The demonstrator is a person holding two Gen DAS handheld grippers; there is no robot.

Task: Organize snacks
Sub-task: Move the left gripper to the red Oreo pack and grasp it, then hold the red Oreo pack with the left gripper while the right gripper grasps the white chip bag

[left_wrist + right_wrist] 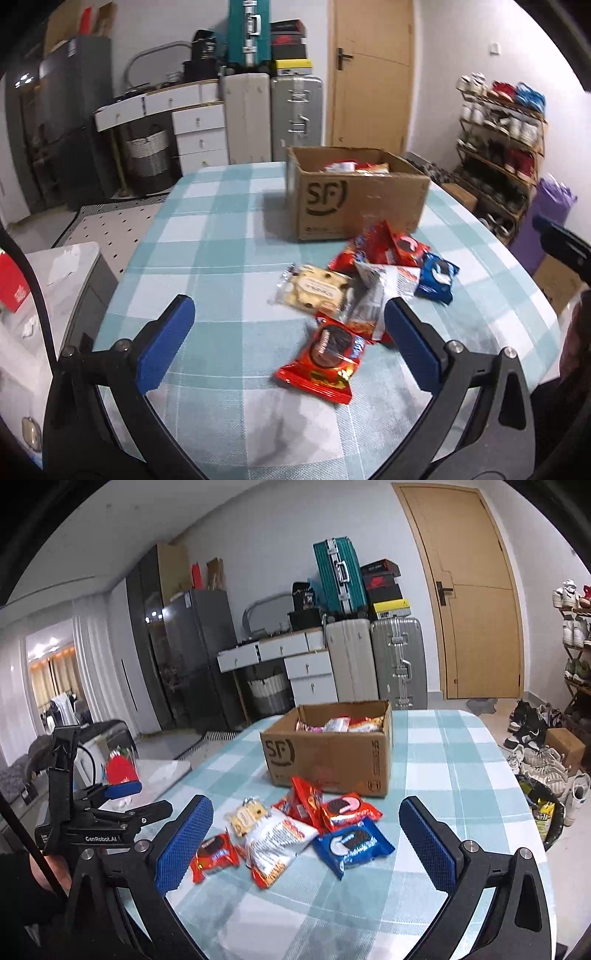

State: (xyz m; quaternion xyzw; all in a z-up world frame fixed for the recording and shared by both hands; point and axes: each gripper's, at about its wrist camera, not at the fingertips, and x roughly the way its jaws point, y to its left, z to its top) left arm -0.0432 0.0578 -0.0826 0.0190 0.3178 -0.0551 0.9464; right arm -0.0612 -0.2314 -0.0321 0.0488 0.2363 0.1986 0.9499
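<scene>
Cardboard box (328, 753) holds several snack packets (341, 723).

Bare tablecloth (221, 236) left of snack pile (365, 280); cardboard box (354, 199) just behind.

Worktop (443, 760) draped in a teal-and-white checked cloth. Toward the far side, an open cardboard box (328, 760) printed "SF", packets showing inside. Just in front of it, a loose heap of snack packets: blue cookie packet (352, 843), red cookie packet (351, 808) touching it, white-and-orange bag (275, 840), pale biscuit packet (245, 818), and another red cookie packet (214, 854) lying slightly apart nearest the edge.
</scene>
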